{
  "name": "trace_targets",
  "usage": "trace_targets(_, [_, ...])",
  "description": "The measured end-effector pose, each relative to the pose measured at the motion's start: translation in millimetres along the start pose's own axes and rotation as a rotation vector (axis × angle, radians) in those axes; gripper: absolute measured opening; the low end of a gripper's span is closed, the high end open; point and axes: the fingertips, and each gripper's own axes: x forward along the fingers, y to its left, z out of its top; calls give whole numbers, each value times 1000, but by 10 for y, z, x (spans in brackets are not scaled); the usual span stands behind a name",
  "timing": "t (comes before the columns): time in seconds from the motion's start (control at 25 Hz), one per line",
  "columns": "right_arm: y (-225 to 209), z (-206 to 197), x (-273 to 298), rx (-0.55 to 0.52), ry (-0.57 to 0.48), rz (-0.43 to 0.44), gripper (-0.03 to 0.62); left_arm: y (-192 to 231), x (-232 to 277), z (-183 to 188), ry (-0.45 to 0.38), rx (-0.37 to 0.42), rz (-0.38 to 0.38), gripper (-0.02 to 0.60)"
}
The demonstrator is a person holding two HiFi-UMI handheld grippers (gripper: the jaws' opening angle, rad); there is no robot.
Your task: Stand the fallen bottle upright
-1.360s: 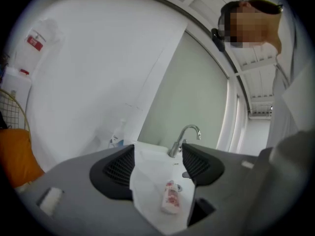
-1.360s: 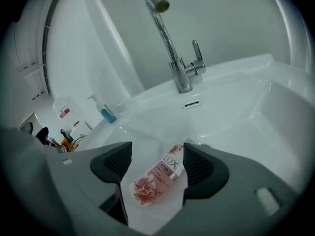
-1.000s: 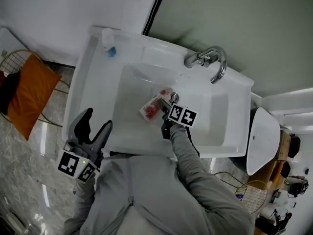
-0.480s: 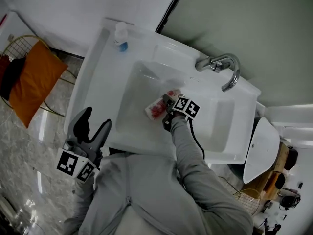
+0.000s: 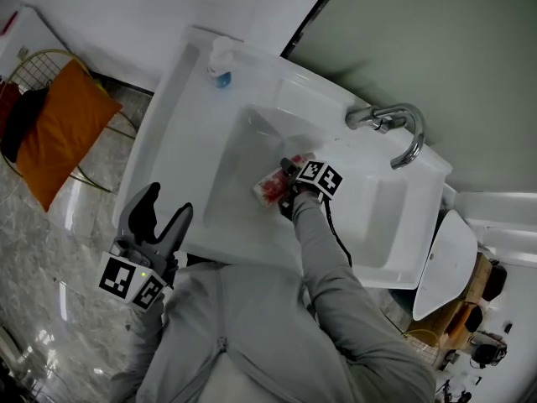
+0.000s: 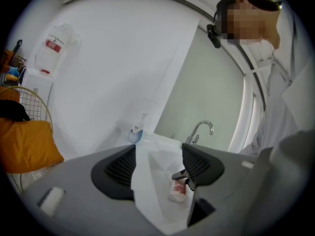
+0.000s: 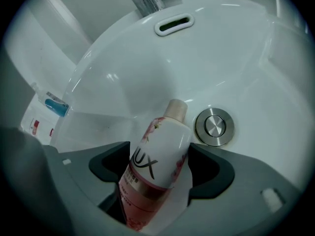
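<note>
The fallen bottle (image 5: 268,188), white with a pink base and a beige cap, lies on its side in the white sink basin (image 5: 239,225). In the right gripper view the bottle (image 7: 156,156) points its cap toward the drain plug (image 7: 214,126). My right gripper (image 5: 289,171) reaches down into the basin with its jaws opening. In that same view the right gripper (image 7: 158,157) straddles the bottle's body, with a gap still showing on the right side. My left gripper (image 5: 166,208) hovers open and empty outside the sink's front rim. From the left gripper (image 6: 158,168), the bottle (image 6: 177,191) shows in the distance.
A chrome faucet (image 5: 396,129) arches over the basin's far side. A soap dispenser (image 5: 220,62) with a blue base stands on the sink's back left corner. An orange cushion (image 5: 60,133) in a wire basket sits on the floor at left. A toilet (image 5: 445,263) is at right.
My right gripper has sunk lower into the basin, down over the bottle. The left gripper has stayed by the sink's front rim.
</note>
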Motion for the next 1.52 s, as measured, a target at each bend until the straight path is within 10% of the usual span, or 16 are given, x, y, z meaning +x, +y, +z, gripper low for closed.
trace_targets(0.68, [-72, 41, 55, 54, 19, -185, 340, -72, 29, -88, 16, -12, -19, 330])
trace_targets(1.52, [92, 33, -288, 103, -80, 109, 288, -257, 171, -168, 46, -3, -80, 329])
